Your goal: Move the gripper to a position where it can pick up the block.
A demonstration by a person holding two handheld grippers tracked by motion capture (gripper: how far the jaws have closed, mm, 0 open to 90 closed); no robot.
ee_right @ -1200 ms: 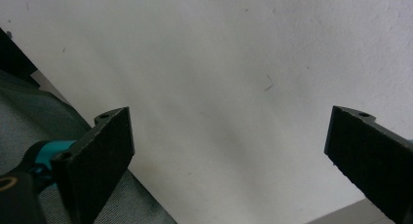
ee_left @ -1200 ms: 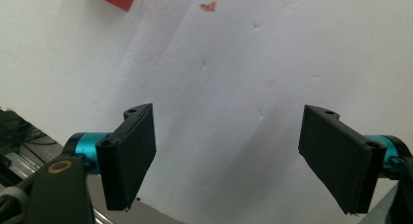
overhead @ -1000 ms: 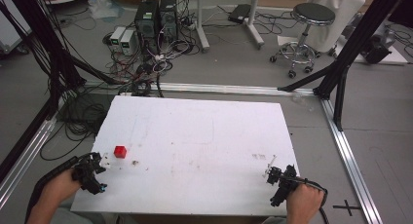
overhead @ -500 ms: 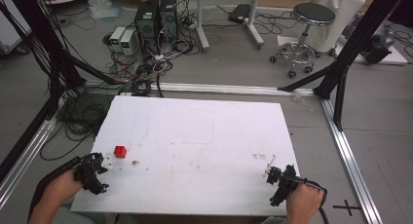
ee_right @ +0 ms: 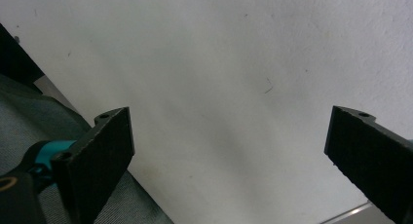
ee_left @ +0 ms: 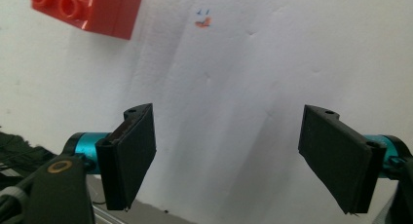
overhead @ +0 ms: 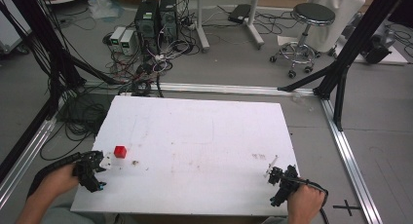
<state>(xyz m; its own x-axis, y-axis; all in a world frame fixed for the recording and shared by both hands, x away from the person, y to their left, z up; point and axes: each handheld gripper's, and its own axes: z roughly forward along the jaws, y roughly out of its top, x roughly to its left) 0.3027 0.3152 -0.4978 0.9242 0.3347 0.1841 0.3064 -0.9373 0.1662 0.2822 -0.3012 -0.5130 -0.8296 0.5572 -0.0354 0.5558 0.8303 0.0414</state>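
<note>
Both wide open, holding nothing: left gripper (overhead: 100,168) sits near the red brick (overhead: 120,152), right gripper (overhead: 273,174) over bare desk (overhead: 204,136).

The red brick (ee_left: 87,12) gets chopped off by the top edge in the left gripper view, so you only get two studs and part of its side. Just right of the brick there's a tiny blue and orange mark (ee_left: 203,18), way too small to read. In the high view the brick's studs are too small to make out.
</note>
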